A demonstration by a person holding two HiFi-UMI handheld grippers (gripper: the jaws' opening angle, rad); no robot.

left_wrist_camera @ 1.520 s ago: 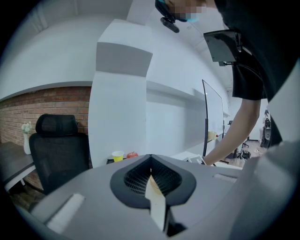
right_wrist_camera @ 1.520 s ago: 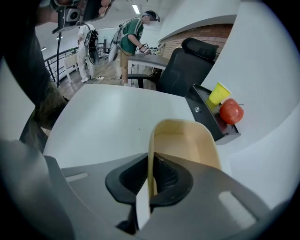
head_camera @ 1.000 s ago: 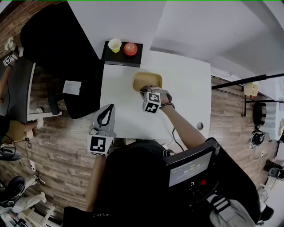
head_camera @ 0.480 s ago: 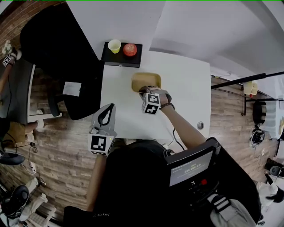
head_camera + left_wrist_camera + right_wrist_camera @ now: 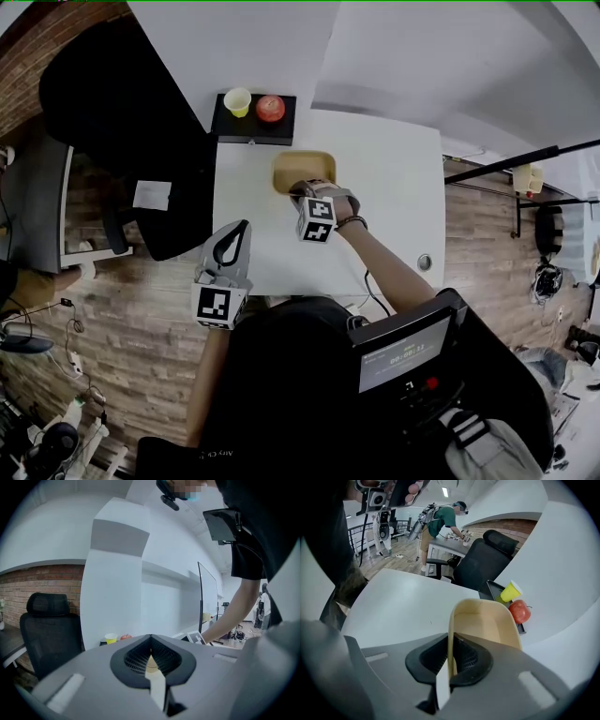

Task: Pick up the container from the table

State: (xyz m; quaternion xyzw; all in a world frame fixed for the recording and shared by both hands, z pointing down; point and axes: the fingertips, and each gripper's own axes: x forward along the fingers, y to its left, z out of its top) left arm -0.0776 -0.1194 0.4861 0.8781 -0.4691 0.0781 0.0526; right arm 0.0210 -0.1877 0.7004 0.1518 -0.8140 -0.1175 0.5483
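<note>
A tan, rounded-rectangle container [image 5: 305, 169] sits in the back middle of the white table [image 5: 394, 206]. My right gripper [image 5: 302, 190] points steeply down at the container's near rim and is shut on it. In the right gripper view the thin wall of the container [image 5: 487, 620] runs between the dark pads of my right gripper [image 5: 451, 656]. My left gripper [image 5: 242, 230] hovers at the table's front left edge, well apart from the container, with its jaws together and nothing in them. The left gripper view shows my left gripper [image 5: 150, 637] pointing almost level across the table.
A black tray [image 5: 251, 120] at the table's back left holds a yellow cup [image 5: 237, 99] and a red apple [image 5: 270, 108]. A black office chair [image 5: 122, 103] stands left of the table. A round grommet [image 5: 425, 262] sits near the table's right front. A person [image 5: 440, 522] bends over a far desk.
</note>
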